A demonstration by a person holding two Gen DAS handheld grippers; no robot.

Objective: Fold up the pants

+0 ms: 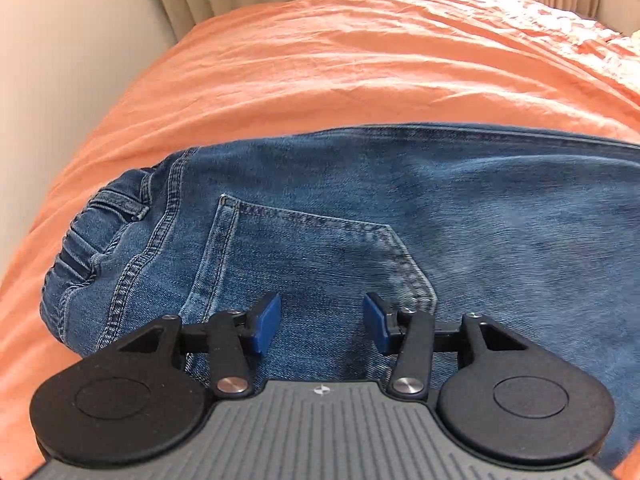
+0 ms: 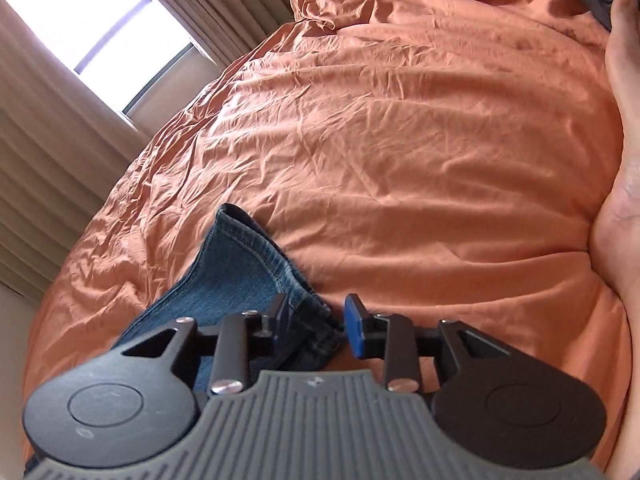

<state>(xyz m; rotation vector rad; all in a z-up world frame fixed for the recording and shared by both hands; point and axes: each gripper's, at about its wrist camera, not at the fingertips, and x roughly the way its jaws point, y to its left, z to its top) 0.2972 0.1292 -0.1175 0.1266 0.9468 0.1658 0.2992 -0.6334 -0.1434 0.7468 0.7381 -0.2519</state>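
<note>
Faded stitched denim pants (image 1: pixel 400 208) on rumpled orange sheet (image 1: pixel 340 72), left tongs (image 1: pixel 322 324) wide, right tongs (image 2: pixel 316 320) spread around hem.

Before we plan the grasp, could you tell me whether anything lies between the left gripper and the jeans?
Nothing visible does. The left gripper is open directly above the jeans, by the back pocket, with only denim between its fingers. The jeans lie on the orange bedsheet.

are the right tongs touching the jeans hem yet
Cannot tell: in the right wrist view the jeans hem runs between the open right tongs, but contact with either pad isn't plain.
</note>
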